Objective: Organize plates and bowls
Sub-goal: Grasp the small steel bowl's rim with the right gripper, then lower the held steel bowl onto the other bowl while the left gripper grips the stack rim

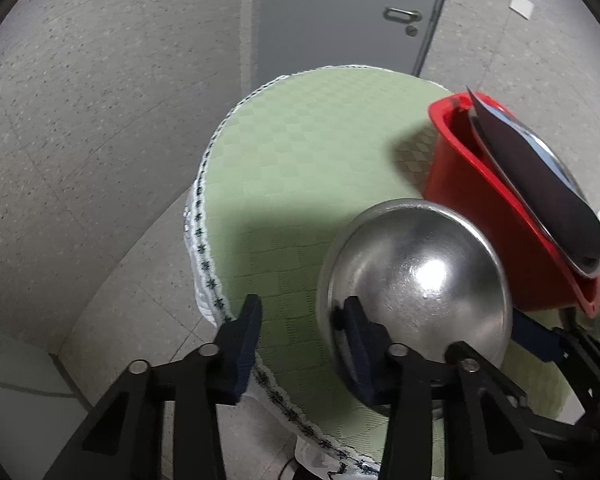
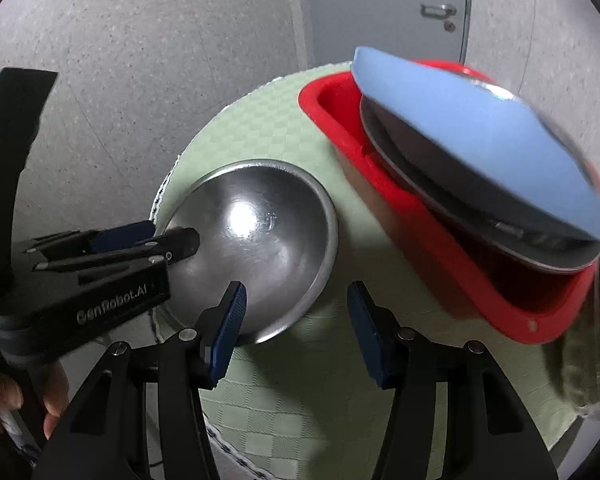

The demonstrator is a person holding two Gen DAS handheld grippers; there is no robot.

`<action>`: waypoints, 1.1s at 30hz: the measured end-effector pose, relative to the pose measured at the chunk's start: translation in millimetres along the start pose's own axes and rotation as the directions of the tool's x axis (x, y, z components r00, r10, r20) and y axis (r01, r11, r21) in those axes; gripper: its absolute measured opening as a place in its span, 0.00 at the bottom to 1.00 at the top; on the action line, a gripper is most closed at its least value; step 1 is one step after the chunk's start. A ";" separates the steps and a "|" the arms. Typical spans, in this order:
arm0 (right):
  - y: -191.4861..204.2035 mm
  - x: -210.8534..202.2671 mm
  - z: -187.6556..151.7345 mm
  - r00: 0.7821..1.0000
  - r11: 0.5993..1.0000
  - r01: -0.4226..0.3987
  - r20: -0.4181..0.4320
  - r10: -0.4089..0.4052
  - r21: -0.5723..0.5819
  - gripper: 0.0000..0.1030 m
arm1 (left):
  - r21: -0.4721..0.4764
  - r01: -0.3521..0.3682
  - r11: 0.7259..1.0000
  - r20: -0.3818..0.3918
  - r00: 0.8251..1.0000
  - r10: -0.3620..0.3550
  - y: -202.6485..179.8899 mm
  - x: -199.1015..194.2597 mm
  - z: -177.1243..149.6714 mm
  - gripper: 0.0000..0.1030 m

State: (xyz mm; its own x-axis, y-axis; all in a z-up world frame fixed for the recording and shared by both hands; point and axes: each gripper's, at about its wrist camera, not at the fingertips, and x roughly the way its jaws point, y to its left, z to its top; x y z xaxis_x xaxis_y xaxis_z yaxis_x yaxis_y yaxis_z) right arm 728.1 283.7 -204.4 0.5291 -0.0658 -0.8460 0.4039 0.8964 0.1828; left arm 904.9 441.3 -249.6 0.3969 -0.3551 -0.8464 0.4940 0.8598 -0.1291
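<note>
My left gripper (image 1: 300, 316) has its jaws spread wide, one pad touching the rim of the steel bowl (image 1: 416, 276), which lies upside down near the table's (image 1: 300, 168) left edge. My right gripper (image 2: 296, 304) is also spread, holding nothing. Plates (image 2: 480, 132) lean in the red basket (image 2: 380, 184) at the table's far right.

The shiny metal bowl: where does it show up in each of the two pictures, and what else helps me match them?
Left wrist view: the metal bowl sits lower right, its rim at the left tool.
Right wrist view: the same bowl lies centre-left, above the right tool.
Shared landmark: the red basket holding plates, on the bowl's right in both.
</note>
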 end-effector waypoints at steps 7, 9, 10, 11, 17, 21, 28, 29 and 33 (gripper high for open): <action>-7.4 -1.3 -0.2 0.996 0.995 -0.085 -0.006 0.086 0.047 0.30 | 0.027 0.040 0.999 -0.007 0.999 -0.040 -9.4 -11.0 -8.4 0.11; -10.9 -9.8 1.5 0.996 0.994 -0.094 0.006 0.094 0.051 0.28 | 0.014 0.059 0.998 -0.002 0.998 -0.059 -8.2 -22.4 -9.7 0.11; -11.9 -15.9 2.1 0.995 0.994 -0.099 0.011 0.099 0.048 0.28 | 0.013 0.059 0.998 0.010 0.998 -0.059 -11.1 -29.6 -10.4 0.11; -13.6 -23.9 2.8 0.994 0.993 -0.106 0.022 0.105 0.042 0.28 | 0.017 0.060 0.998 0.027 0.998 -0.060 -12.9 -39.7 -11.6 0.11; -31.0 -88.7 0.7 0.985 0.988 -0.153 0.087 0.152 0.003 0.28 | 0.045 0.085 0.995 0.131 0.987 -0.090 -36.7 -110.1 -20.3 0.11; -67.7 -121.7 -0.4 0.981 0.989 -0.150 0.124 0.148 0.014 0.28 | 0.050 0.127 0.991 0.155 0.979 -0.133 -73.5 -136.3 -24.2 0.11; -171.0 -154.2 -10.9 0.990 0.988 -0.096 0.112 0.083 0.117 0.28 | 0.144 0.209 0.967 0.135 0.964 -0.229 -186.1 -135.6 -26.8 0.11; -187.8 -153.5 -11.8 0.991 0.985 -0.099 0.098 0.086 0.138 0.28 | 0.148 0.210 0.966 0.123 0.966 -0.229 -198.5 -131.9 -27.7 0.11; -236.6 -145.9 -20.1 0.997 0.986 -0.070 0.021 0.068 0.154 0.28 | 0.160 0.207 0.965 0.082 0.972 -0.222 -241.1 -113.9 -31.4 0.12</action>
State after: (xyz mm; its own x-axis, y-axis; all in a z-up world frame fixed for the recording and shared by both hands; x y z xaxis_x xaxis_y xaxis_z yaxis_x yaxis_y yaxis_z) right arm 540.3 90.0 -134.3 0.5705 -0.0138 -0.8212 0.4756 0.8207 0.3166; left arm 716.3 285.9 -138.2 0.3391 -0.5658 -0.7516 0.6829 0.6975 -0.2170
